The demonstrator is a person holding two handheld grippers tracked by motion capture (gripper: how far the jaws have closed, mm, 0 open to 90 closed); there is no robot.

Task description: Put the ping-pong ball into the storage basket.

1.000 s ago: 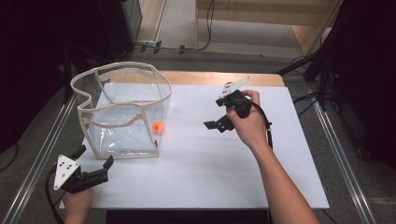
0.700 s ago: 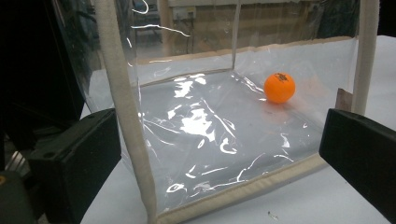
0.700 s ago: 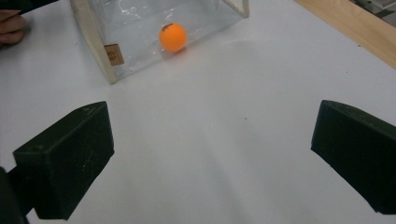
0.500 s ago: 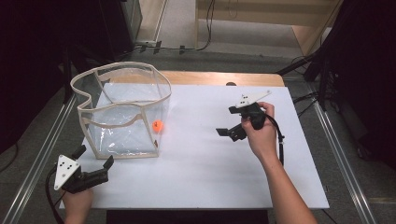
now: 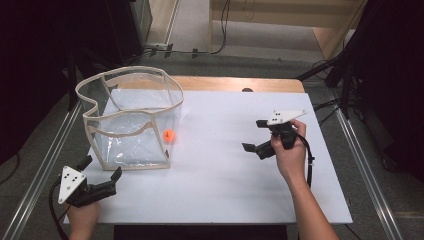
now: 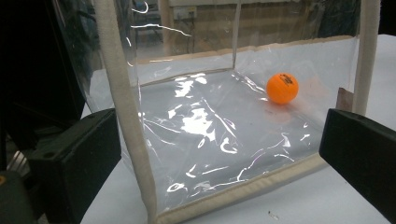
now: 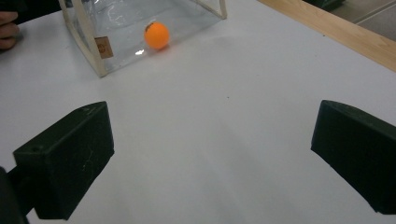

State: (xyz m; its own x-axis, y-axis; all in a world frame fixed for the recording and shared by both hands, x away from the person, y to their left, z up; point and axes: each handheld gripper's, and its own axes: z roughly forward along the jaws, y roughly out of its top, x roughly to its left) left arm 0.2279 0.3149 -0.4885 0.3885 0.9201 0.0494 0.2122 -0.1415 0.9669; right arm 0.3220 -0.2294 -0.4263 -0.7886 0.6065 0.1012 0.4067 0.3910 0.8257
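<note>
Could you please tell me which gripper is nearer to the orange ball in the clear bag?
Left. The left gripper sits open just outside the clear bag's near corner, below the orange ball. The right gripper, also open, is farther off across the white table.

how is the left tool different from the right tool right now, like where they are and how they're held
The left tool sits at the table's near left corner beside the clear bag, low over the edge; the right tool hangs over the open white tabletop, well away from the bag. The left points at the bag's wall; the right faces the orange ball from across the table. Both are open and hold nothing.
</note>
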